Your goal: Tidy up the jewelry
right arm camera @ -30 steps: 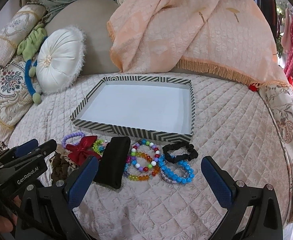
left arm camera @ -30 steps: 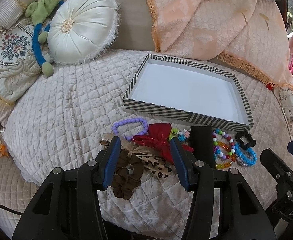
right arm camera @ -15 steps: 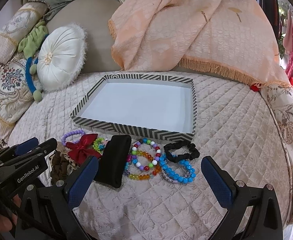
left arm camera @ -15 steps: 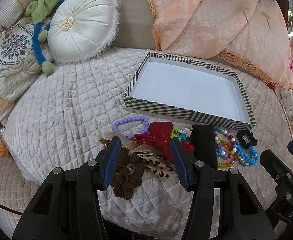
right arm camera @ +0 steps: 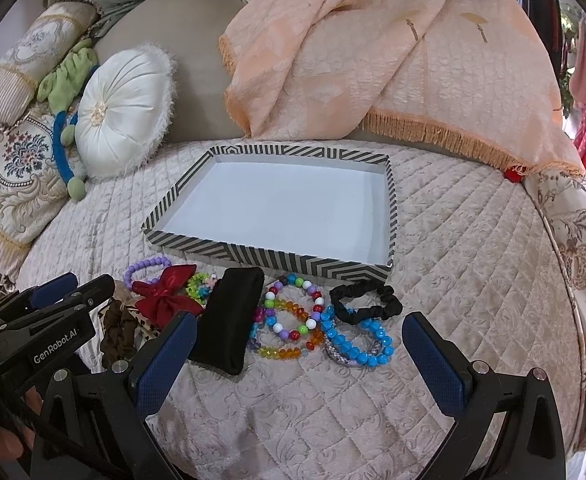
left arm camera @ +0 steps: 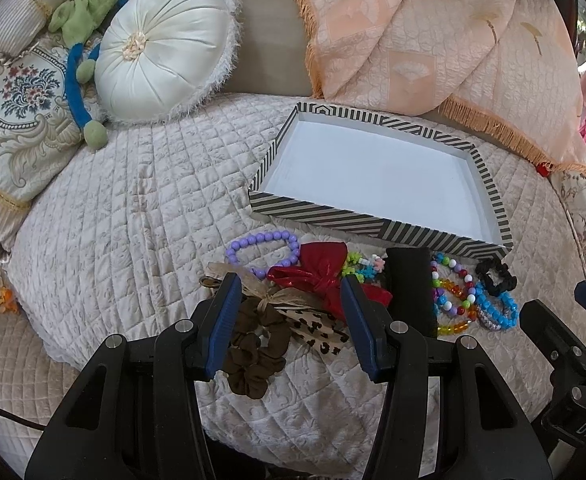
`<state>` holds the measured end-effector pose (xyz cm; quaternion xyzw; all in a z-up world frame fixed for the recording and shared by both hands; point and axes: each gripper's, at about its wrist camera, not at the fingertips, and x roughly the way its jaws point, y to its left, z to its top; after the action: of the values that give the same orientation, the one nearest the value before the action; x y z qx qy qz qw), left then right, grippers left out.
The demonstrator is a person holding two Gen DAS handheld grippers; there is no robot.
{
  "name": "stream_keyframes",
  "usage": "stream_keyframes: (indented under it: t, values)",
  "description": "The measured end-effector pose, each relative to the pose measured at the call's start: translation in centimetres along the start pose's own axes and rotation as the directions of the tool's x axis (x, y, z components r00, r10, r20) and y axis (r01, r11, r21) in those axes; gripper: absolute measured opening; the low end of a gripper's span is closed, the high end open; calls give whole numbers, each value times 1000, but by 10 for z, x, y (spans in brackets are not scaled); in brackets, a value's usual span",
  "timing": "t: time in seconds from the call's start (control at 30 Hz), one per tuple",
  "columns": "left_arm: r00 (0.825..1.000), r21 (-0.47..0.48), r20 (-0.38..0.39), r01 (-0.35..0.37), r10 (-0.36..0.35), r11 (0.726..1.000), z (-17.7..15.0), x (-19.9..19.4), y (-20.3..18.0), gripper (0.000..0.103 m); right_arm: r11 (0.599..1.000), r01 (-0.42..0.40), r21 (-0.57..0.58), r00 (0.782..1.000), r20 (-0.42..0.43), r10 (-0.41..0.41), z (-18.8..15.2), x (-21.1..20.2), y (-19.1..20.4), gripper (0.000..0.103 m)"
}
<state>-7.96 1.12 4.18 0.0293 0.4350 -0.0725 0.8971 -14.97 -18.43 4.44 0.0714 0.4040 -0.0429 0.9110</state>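
Striped cardboard walls frame the shallow tray (right arm camera: 271, 265), which sits empty on the quilted bedspread (right arm camera: 473, 280) just beyond a row of jewelry and hair pieces strung left to right along its near edge. Nearest the left gripper (left arm camera: 289, 312) are the brown scrunchie (left arm camera: 253, 352) and red bow (left arm camera: 321, 276), lying ahead between its spread, empty jaws, while the blue bead bracelet (right arm camera: 359, 340) and black scrunchie (right arm camera: 367, 304) lie ahead of the right gripper (right arm camera: 303, 356). Both grippers hover released, touching nothing; judging by this, whichever piece is picked first travels forward, away from the grippers, over the tray's near wall.
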Motion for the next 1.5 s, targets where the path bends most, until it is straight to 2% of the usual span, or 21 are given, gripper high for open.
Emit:
stream_keyframes:
  t: [0.5,0.87,1.0,1.1,1.3,1.5]
  values:
    - [998,-28,-52,18,-20,999,3,11,10,51,1000,-13,-1,1000,-18,13,-2,6,-8,103]
    - [989,-207,-122,55,-82,977,27,23,68,51,999,-11,35,998,-67,13,-16,20,-42,102]
    - [979,-260,-156,90,-133,962,30,31,81,52,999,-28,45,996,-82,32,-18,26,-52,94]
    - [969,-281,-188,104,-161,954,27,38,84,52,996,-73,57,992,-98,78,-20,30,-55,86]
    - [948,-272,-262,107,-180,956,17,51,82,53,993,-114,16,986,-120,115,-23,37,-43,82]
    - [944,-118,-314,68,-102,991,2,59,70,53,993,-117,9,986,-121,117,-22,42,-44,79]
